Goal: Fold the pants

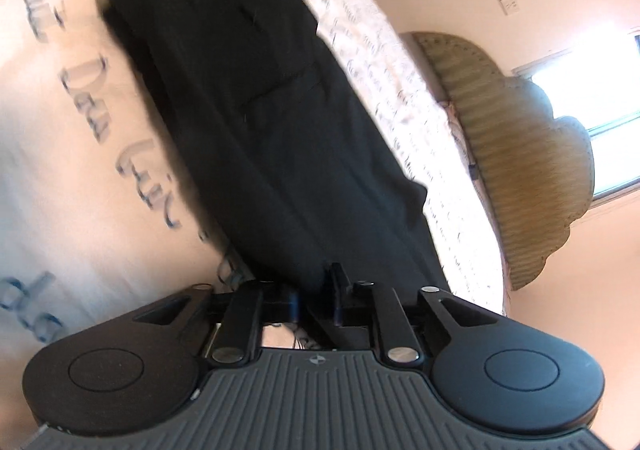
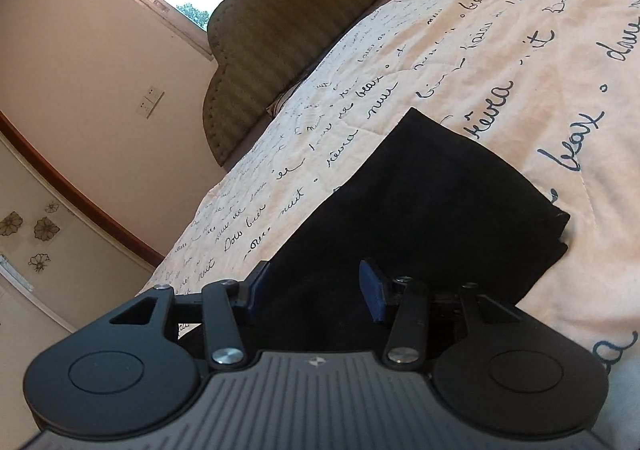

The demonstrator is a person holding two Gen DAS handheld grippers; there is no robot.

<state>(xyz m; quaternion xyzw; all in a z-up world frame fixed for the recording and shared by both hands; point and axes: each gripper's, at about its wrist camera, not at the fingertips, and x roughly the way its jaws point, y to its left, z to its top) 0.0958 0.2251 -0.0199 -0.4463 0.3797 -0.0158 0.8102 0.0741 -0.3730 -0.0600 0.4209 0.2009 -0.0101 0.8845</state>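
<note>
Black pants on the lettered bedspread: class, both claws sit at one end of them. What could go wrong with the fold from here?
1. The right claw stands open over the black pants, so a lift could leave that side behind and skew the fold.
2. The left claw is narrow with cloth between its pads; whether it grips is unclear, so the cloth might slip.
3. A claw could pinch the bedspread too.

bedspread [image 2: 460,62], script words "nuit", "beaux"
</note>
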